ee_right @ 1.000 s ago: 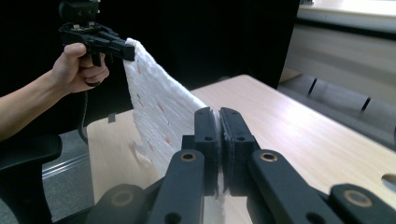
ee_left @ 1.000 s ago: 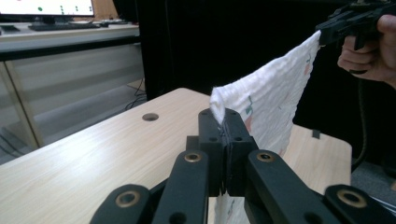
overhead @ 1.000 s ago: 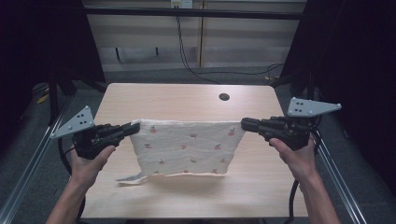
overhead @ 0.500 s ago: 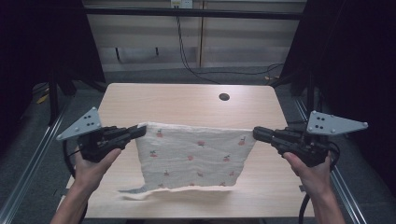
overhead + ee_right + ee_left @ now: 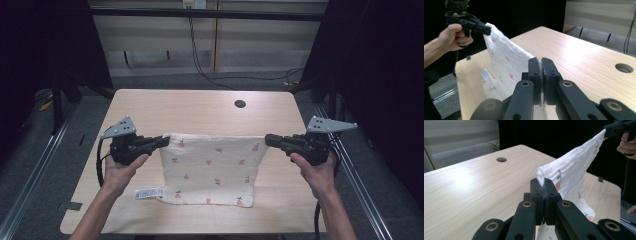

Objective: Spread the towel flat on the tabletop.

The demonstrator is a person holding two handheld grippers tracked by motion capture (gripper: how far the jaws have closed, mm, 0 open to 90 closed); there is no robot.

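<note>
A white cloth (image 5: 212, 167) printed with small red fruit hangs stretched between both grippers above the wooden table (image 5: 200, 112). My left gripper (image 5: 164, 141) is shut on the cloth's upper left corner, which pokes out of its jaws in the left gripper view as cloth (image 5: 571, 173). My right gripper (image 5: 268, 140) is shut on the upper right corner; the cloth (image 5: 506, 60) runs from its jaws toward the other gripper (image 5: 486, 29). The cloth's lower edge rests on the table, with a white label (image 5: 148, 192) sticking out at the lower left.
A round cable hole (image 5: 240, 104) sits in the table near its far right. Metal rails (image 5: 40, 155) run along both sides of the table. Cables (image 5: 200, 55) hang down the wall behind the far edge.
Both grippers have moved toward the person and lower, carrying the stretched cloth. Its lower edge has settled onto the table nearer the front.
</note>
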